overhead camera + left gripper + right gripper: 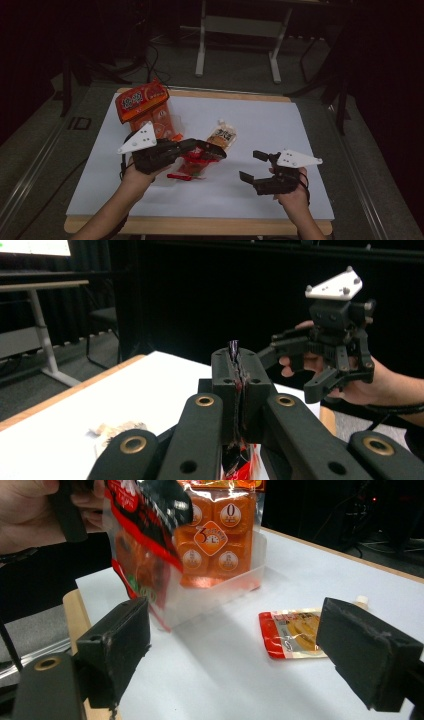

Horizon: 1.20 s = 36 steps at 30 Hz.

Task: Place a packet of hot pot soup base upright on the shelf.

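On the white table [280, 120], a red snack packet [196, 161] is held lifted, clamped by its edge in the closed left gripper [216, 151], while the right gripper [250, 166] is held apart and empty nearby, so placement is judged outstanding.

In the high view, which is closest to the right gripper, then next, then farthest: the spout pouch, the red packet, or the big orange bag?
1. Spout pouch, lying mid-table, up-left of the right gripper.
2. Red packet, pinched in the left gripper.
3. Big orange bag, at the far left corner.
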{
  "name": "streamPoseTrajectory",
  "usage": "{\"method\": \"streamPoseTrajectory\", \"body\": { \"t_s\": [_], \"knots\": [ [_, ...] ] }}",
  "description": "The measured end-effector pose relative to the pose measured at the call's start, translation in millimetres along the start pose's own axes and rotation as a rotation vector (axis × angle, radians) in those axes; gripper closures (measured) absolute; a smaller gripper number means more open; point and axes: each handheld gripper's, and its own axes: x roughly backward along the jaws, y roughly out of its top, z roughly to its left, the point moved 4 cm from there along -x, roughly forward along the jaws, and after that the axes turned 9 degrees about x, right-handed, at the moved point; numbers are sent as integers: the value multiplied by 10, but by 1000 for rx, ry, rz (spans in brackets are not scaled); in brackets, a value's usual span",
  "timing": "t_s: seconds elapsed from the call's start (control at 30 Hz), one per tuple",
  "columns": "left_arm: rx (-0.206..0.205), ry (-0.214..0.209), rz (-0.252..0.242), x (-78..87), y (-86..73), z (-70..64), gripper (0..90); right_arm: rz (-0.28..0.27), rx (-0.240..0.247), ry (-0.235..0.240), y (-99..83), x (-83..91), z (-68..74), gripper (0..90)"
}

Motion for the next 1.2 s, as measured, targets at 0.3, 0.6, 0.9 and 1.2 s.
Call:
{"method": "streamPoseTrajectory", "body": {
  "t_s": [0.3, 0.6, 0.9, 1.2],
  "knots": [
    [-28, 51, -54, 250, 57, 202, 889, -6, -14, 8, -11, 11, -20, 141],
    [-29, 98, -77, 487, 15, 431, 887, -4, -30, 16, -38, 9, -41, 142],
    [-14, 119, -62, 552, -105, 604, 887, 6, -38, 25, -71, -27, -34, 142],
    [-19, 117, -51, 536, -178, 725, 885, 10, -50, 24, -110, -21, -62, 143]
  ]
}}
